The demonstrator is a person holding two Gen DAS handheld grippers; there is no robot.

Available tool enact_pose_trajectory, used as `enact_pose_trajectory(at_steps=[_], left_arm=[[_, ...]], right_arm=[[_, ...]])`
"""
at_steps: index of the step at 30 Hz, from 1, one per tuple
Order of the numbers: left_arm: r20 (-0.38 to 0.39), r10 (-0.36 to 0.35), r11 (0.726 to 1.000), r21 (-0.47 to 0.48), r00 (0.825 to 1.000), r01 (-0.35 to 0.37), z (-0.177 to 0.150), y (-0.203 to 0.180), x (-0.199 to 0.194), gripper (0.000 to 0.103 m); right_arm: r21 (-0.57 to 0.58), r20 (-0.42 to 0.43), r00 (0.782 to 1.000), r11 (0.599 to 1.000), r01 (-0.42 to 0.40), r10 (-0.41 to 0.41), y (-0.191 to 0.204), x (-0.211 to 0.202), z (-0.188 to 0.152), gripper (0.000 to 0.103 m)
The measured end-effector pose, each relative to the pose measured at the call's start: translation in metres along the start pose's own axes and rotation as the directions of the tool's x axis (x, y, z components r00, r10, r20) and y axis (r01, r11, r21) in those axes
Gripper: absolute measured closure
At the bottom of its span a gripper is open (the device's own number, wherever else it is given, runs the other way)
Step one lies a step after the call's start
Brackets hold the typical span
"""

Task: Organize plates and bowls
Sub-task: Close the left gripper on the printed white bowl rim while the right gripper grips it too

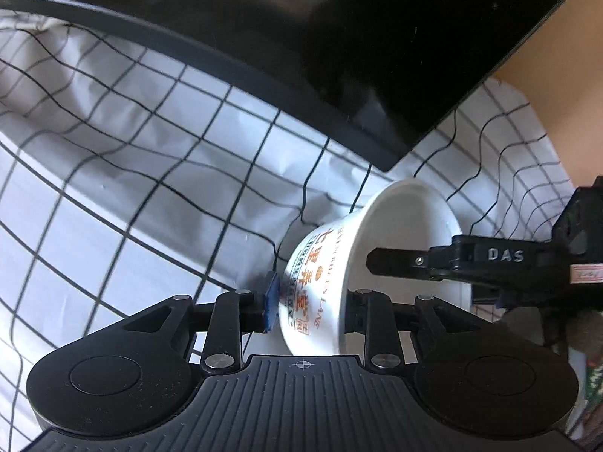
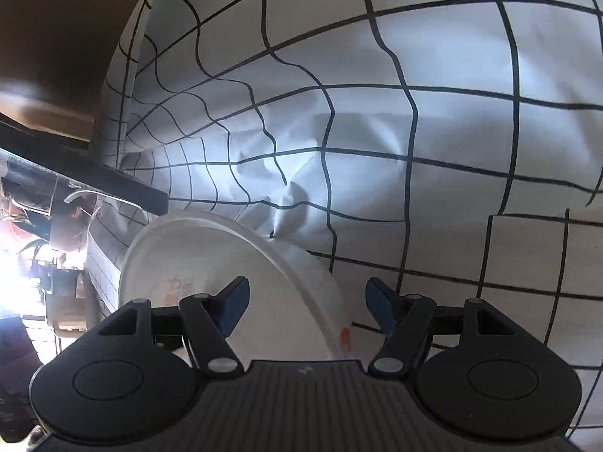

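Observation:
A white bowl (image 1: 407,218) with orange and dark lettering on its outer wall lies tilted on the checked tablecloth (image 1: 113,158). My left gripper (image 1: 312,301) straddles its near wall. The blue pad (image 1: 271,301) stands right beside the lettered outside, and the other finger is inside, partly hidden by the rim. I see no firm pinch. A black finger (image 1: 399,263) of my right gripper reaches over the bowl's mouth. In the right wrist view my right gripper (image 2: 307,301) is open across the bowl's (image 2: 196,256) rim, one finger inside and one outside, without touching it.
A large glossy black panel (image 1: 339,37) lies on the cloth just beyond the bowl; its dark edge (image 2: 113,180) shows in the right wrist view. The wrinkled cloth (image 2: 414,113) spreads to the right. An orange-tan surface (image 1: 565,75) borders it. Blurred clutter (image 2: 56,263) sits far left.

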State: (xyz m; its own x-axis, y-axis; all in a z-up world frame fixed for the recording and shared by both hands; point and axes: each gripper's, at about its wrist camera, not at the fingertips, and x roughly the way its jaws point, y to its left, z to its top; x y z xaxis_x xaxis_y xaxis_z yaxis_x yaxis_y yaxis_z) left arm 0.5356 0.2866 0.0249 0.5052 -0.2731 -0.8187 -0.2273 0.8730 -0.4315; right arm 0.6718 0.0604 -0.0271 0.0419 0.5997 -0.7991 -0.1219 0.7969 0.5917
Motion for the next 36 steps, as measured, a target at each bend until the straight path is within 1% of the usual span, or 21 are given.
enact_pose_trajectory(at_steps=[2,5,8,10,13,15,16,19,20,21,24,26,28,31,32,33,34,36], left_arm=[[-0.012,0.006,1.0,0.015,1.0,-0.006,-0.001,-0.002,0.005,0.074],[-0.027,-0.003,1.0,0.017,1.0,0.003,-0.002,-0.002,0.009,0.075],[-0.041,-0.011,1.0,0.005,0.999,0.011,-0.003,0.0,0.015,0.077],[-0.043,-0.005,1.0,0.004,0.999,0.005,-0.004,0.001,0.019,0.078],[-0.041,-0.013,1.0,-0.004,0.999,0.012,-0.005,0.004,0.02,0.079],[-0.038,-0.017,1.0,-0.008,0.999,0.016,-0.006,0.006,0.02,0.078],[-0.036,-0.018,1.0,-0.006,0.999,0.018,-0.007,0.007,0.02,0.078],[-0.035,-0.009,1.0,0.015,0.999,0.009,-0.007,0.005,0.02,0.079],[-0.037,-0.006,1.0,0.021,0.999,0.007,-0.007,0.005,0.021,0.08],[-0.04,-0.004,1.0,0.025,0.999,0.005,-0.006,0.005,0.022,0.08],[-0.052,-0.007,1.0,0.026,0.999,0.008,-0.004,0.005,0.024,0.08],[-0.053,0.001,0.999,0.042,0.999,0.001,-0.004,0.003,0.024,0.081],[-0.047,0.015,0.998,0.067,0.999,-0.012,-0.005,0.0,0.025,0.082],[-0.032,0.033,0.996,0.089,0.999,-0.03,-0.009,-0.004,0.025,0.083],[-0.032,0.037,0.995,0.093,0.999,-0.034,-0.009,-0.005,0.025,0.083],[-0.038,0.038,0.995,0.092,0.999,-0.034,-0.009,-0.006,0.025,0.083],[-0.044,0.035,0.996,0.08,0.998,-0.032,-0.007,-0.005,0.025,0.083],[-0.071,0.025,0.999,0.039,0.997,-0.023,-0.005,-0.002,0.026,0.083]], right_arm=[[0.004,-0.012,1.0,1.0,0.008,-0.008,0.001,0.001,-0.002,0.033],[-0.014,-0.037,0.999,0.999,0.035,-0.035,0.004,0.001,-0.002,0.033],[-0.004,-0.047,0.998,0.999,0.035,-0.035,0.006,0.005,-0.001,0.033],[0.003,-0.056,0.998,0.999,0.032,-0.032,0.006,0.005,0.001,0.031],[-0.015,-0.077,0.997,1.0,0.018,-0.019,0.007,0.005,0.005,0.024],[-0.028,-0.087,0.996,1.0,0.013,-0.015,0.01,0.007,0.006,0.017],[-0.042,-0.094,0.995,0.999,0.012,-0.016,0.011,0.005,0.006,0.016],[-0.109,-0.121,0.992,0.993,0.033,-0.046,0.021,0.011,0.007,0.013],[-0.125,-0.129,0.991,0.992,0.03,-0.046,0.023,0.012,0.007,0.009],[-0.133,-0.136,0.99,0.991,0.018,-0.036,0.024,0.014,0.008,0.006],[-0.125,-0.155,0.988,0.992,-0.027,0.008,0.02,0.015,0.011,0.001],[-0.114,-0.155,0.987,0.992,-0.051,0.033,0.017,0.015,0.011,0.0],[-0.107,-0.159,0.986,0.992,-0.059,0.042,0.016,0.014,0.012,0.0],[-0.127,-0.161,0.987,0.991,-0.031,0.01,0.021,0.015,0.011,0.001],[-0.133,-0.156,0.988,0.991,-0.009,-0.012,0.024,0.015,0.01,0.005],[-0.131,-0.149,0.988,0.991,0.021,-0.041,0.026,0.014,0.009,0.007],[-0.125,-0.149,0.986,0.991,0.056,-0.074,0.026,0.012,0.008,0.008],[-0.092,-0.143,0.983,0.991,0.1,-0.113,0.024,0.006,0.003,0.009]])
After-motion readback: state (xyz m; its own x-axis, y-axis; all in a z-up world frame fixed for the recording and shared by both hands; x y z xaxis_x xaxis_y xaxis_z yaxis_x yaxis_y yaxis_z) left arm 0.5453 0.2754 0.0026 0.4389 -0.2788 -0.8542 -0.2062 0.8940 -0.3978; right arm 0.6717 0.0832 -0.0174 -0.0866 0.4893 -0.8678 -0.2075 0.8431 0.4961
